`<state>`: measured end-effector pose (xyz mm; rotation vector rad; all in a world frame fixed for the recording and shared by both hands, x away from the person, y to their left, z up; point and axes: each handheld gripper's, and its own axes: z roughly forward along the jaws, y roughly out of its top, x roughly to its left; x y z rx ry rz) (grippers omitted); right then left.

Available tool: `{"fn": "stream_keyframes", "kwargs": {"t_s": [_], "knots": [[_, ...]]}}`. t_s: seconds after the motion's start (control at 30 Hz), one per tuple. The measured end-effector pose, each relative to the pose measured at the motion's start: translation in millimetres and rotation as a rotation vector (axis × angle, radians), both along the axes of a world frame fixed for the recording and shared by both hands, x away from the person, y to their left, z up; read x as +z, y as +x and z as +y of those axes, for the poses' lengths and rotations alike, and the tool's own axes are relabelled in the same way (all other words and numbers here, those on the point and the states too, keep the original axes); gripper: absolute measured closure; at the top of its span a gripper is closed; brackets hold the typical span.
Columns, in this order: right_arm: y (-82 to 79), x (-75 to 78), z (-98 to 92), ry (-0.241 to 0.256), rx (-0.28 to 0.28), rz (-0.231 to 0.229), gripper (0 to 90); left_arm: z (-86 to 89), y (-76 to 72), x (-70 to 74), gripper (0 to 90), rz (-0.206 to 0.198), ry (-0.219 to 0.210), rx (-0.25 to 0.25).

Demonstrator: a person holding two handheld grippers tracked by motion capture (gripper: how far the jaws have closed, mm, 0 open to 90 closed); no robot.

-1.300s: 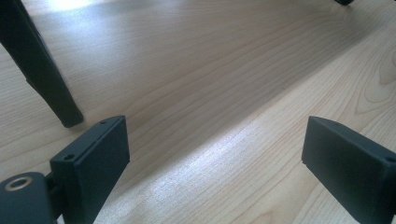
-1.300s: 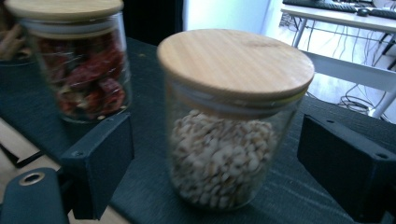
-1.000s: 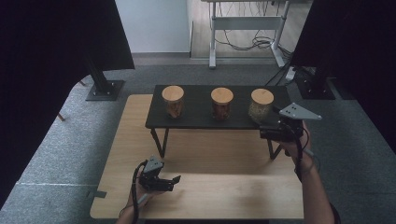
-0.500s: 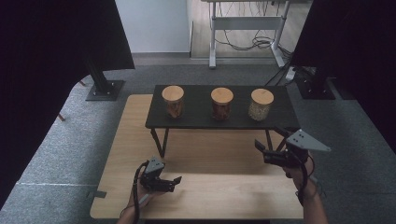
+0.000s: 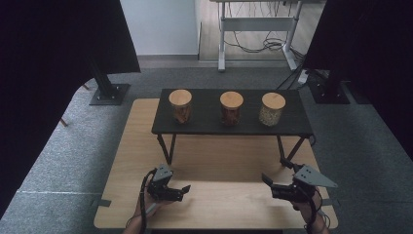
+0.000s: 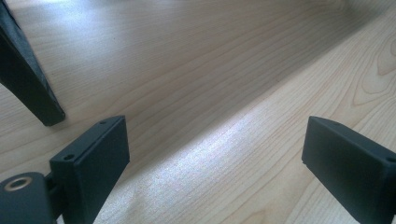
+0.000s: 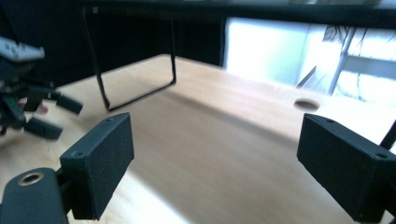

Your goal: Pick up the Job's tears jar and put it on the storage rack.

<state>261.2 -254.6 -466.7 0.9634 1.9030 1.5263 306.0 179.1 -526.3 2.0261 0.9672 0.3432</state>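
We carry two black grippers. Our left gripper (image 5: pixel 184 191), lower left of the high view, has a grey block on top and a black cable looping down past the hand. Our right gripper (image 5: pixel 268 182), lower right, wears a grey three-cornered plate, and a dark band circles that wrist. In both gripper views, our jaws are flat black rectangular blocks with small screw holes, and a brass-ringed hole sits at bottom left.

Three wooden-lidded jars (image 5: pixel 231 107) upright, in a row on black shelf (image 5: pixel 204 124).
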Motion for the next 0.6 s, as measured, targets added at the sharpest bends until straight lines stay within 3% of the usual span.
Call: {"fn": "stream_keyframes", "kwargs": {"t_s": [0.13, 0.23, 0.47, 0.6], "knots": [[5.0, -20.2, 8.9, 0.003, 0.005, 0.032, 9.3, 0.7, 0.8, -0.3, 7.1, -0.001, 0.001, 0.001], [9.8, -33.9, 17.3, -0.028, -0.004, 0.058, 8.3, 2.1, 1.7, -0.5, 7.1, -0.002, 0.001, 0.003], [8.6, -39.8, 20.1, -0.011, 0.002, 0.064, 8.2, 0.4, 3.2, -0.5, 7.1, -0.002, -0.001, -0.004], [5.7, -45.1, 15.8, 0.026, -0.012, 0.063, 8.2, -0.5, 3.8, 1.1, 7.0, -0.002, -0.015, -0.002]]}}
